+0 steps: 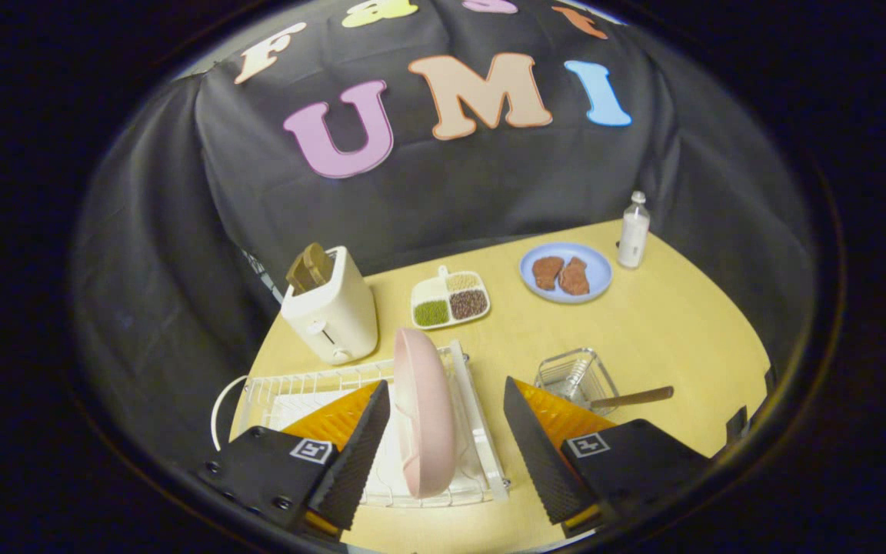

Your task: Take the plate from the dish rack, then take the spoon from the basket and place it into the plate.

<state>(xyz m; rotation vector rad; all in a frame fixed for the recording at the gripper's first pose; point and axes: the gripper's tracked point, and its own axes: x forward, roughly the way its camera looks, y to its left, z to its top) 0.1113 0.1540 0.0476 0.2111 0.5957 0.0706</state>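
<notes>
The gripper point(447, 454) was spread wide, its fingers either side of the pink plate point(424, 412) without touching it. The plate stood on edge in the dish rack point(481, 431), and the spoon point(631, 398) lay in the basket point(575, 377) beside the rack.

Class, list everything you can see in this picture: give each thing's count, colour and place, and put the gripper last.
table: one, yellow, under everything.
dish rack: one, white wire, on the table's near side, beneath the fingers.
plate: one, pink, standing on edge in the dish rack, between the two fingers.
basket: one, clear wire, just beyond the right finger.
spoon: one, wooden handle sticking out of the basket.
toaster: one, cream, beyond the rack, with brown toast in its slot.
divided tray: one, white, holding green, brown and pale grains, mid table.
blue plate: one, far side, carrying two brown pieces.
bottle: one, white, beside the blue plate.
gripper: one, fingers open either side of the pink plate, not touching it.
</notes>
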